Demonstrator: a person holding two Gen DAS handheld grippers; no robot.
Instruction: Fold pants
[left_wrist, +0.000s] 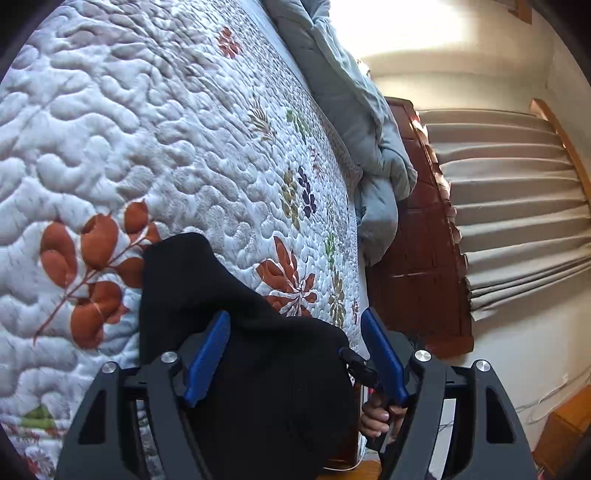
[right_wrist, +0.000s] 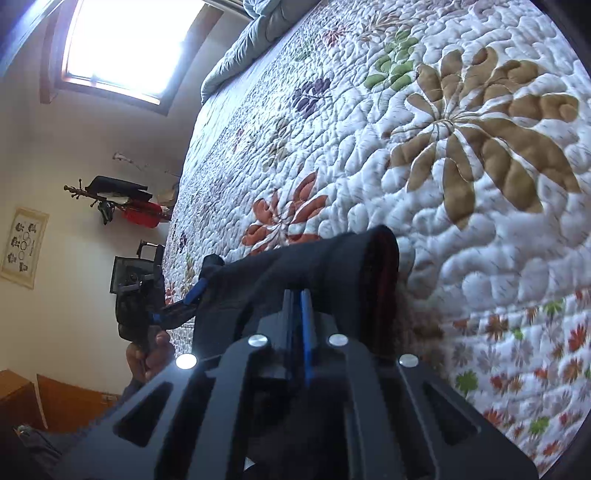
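Two grippers hold up one bundle of black pants (left_wrist: 251, 332) over the near part of a flowered quilt (left_wrist: 147, 129), which covers the bed out to a grey duvet (left_wrist: 343, 92) heaped along its far edge. The left gripper (left_wrist: 295, 350) stands wide, with thick dark cloth bulging between its blue fingers (left_wrist: 207, 354); whether the pads truly press on the cloth cannot be told from here. The right gripper (right_wrist: 297, 299) is nearly shut, its blue fingers pinched narrowly on a fold of the pants, and the banded edge (right_wrist: 384, 266) curls up on the right side, just above the quilt.

My main worry is the left side: if those wide fingers only cradle the cloth, the weight could slide out and the pants would hang from the right pinch alone, spoiling any neat crease. The right hold is thin too, so a sharp tug might pull free just one layer. Bunched cloth set down as it is would likely fold crooked.
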